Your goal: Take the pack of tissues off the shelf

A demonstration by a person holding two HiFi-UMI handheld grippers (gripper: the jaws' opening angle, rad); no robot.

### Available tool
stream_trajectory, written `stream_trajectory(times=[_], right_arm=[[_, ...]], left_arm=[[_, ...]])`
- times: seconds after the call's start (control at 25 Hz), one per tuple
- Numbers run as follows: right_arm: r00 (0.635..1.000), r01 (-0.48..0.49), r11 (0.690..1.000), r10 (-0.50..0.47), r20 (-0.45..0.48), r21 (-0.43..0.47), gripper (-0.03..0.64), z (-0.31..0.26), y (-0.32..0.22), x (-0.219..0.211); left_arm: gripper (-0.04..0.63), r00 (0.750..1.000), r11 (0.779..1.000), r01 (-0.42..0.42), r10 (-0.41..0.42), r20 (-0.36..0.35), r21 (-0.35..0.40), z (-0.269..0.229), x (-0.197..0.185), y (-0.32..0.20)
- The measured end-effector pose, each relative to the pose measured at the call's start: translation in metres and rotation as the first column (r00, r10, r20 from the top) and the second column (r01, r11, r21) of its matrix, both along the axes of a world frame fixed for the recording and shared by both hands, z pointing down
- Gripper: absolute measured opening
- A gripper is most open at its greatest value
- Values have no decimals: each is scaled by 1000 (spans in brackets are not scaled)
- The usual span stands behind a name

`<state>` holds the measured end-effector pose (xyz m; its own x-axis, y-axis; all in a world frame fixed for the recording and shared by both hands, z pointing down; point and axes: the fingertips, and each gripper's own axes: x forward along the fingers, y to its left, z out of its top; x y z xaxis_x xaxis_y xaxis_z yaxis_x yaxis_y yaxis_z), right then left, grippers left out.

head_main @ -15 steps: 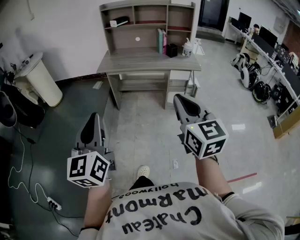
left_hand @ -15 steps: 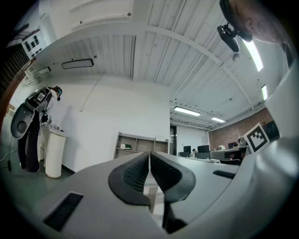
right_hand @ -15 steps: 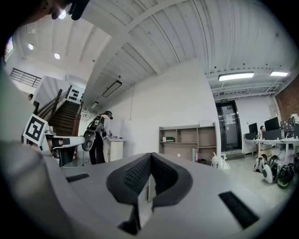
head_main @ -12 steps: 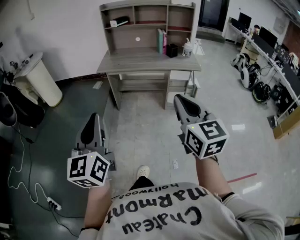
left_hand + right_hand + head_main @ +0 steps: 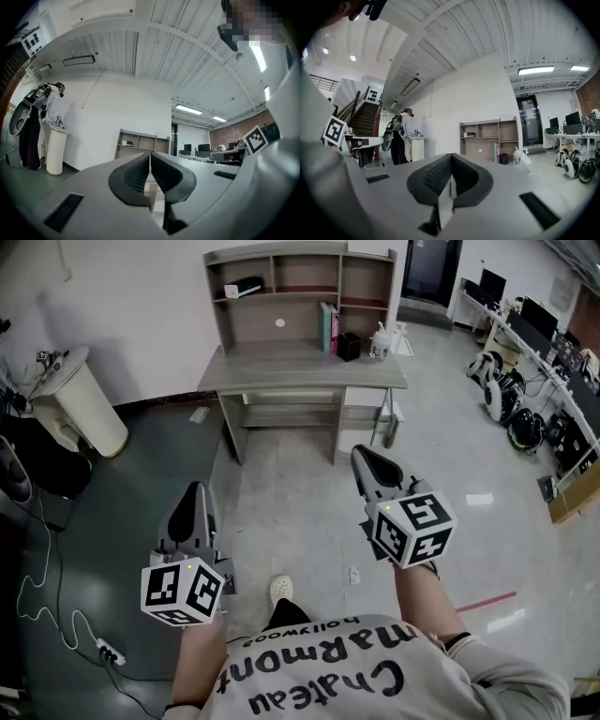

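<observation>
The shelved desk (image 5: 272,371) is seen steeply from above, well back, in the head view, and level in both gripper views.

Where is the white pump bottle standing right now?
In the head view, the white pump bottle stands at the right end of the desk, just right of the black container.

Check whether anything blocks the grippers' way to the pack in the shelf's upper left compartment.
Nothing visible: bare floor lies between the left gripper, the right gripper and the desk; the pack lies alone in its open-fronted compartment.
</observation>
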<state>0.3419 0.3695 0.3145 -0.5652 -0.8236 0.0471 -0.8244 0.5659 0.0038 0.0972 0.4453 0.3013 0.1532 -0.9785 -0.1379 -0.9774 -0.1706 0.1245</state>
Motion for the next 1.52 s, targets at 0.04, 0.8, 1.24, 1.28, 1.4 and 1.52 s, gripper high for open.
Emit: stream_trajectory(times=[0.04,0.8,1.24,1.28,1.4,1.52], right_arm=[[1000,-5,1000,5,-17,-1,8,3,-4,-1],[997,-73,997,73,38,3,8,-26,-173,-79],[987,-81,996,85,136,-30,8,-27,-241,-125],[988,-80,996,83,133,-33,8,-25,-245,-129],[988,-64,997,70,135,-45,8,-20,-256,-140],[990,-55,997,61,131,-53,8,-17,-267,-149]], left_arm=[[25,1000,1000,-7,7,-6,-10,3,-2,-5],[21,998,998,-66,66,7,-12,-31,-98,-175],[21,996,995,-91,91,13,36,-39,-151,-248],[21,996,995,-93,92,12,36,-37,-154,-251],[21,994,994,-106,106,3,21,-31,-161,-260],[21,995,995,-99,99,-10,8,-27,-170,-269]])
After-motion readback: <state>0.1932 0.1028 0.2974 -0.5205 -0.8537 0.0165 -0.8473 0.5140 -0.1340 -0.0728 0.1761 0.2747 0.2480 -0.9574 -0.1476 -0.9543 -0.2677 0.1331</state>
